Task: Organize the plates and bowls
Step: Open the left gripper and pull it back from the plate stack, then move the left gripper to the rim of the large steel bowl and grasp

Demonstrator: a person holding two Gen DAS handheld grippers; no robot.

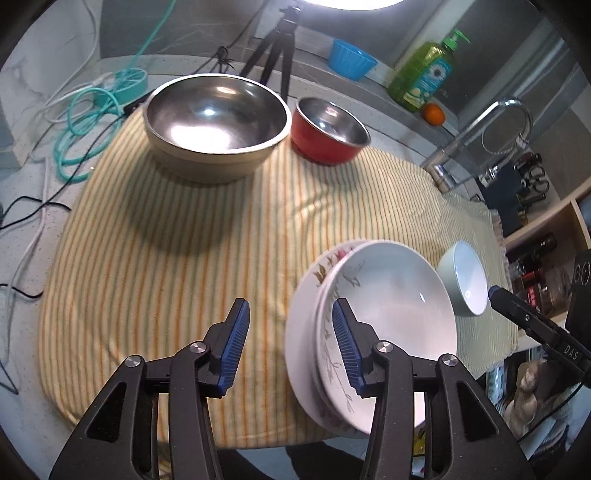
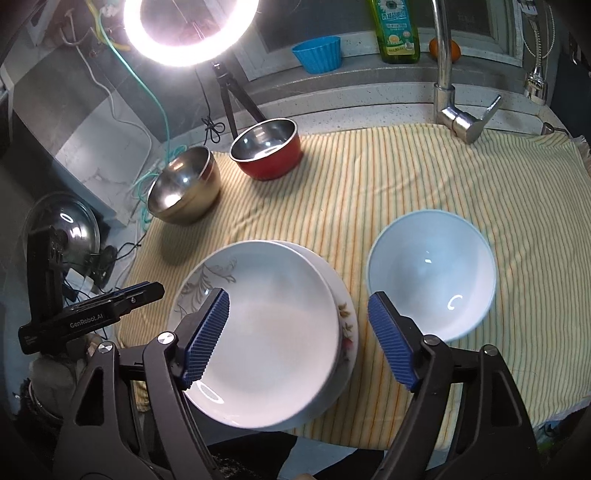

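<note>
A stack of white floral plates (image 1: 384, 314) (image 2: 266, 332) lies at the near edge of the striped cloth (image 1: 184, 240) (image 2: 406, 177). A pale blue bowl (image 1: 465, 277) (image 2: 432, 277) sits right of it. A large steel bowl (image 1: 216, 122) (image 2: 183, 188) and a red bowl (image 1: 328, 129) (image 2: 267, 147) stand at the back. My left gripper (image 1: 290, 332) is open and empty, just left of the stack. My right gripper (image 2: 299, 332) is open and empty, above the stack's right side.
A faucet (image 2: 450, 92) (image 1: 480, 140) rises at the back right. A tripod (image 1: 275, 51) (image 2: 236, 103), a blue cup (image 2: 317, 53) (image 1: 349, 59), a soap bottle (image 1: 421, 74) (image 2: 397, 29) and cables (image 1: 85, 122) stand behind the cloth. A pot lid (image 2: 62, 229) lies left.
</note>
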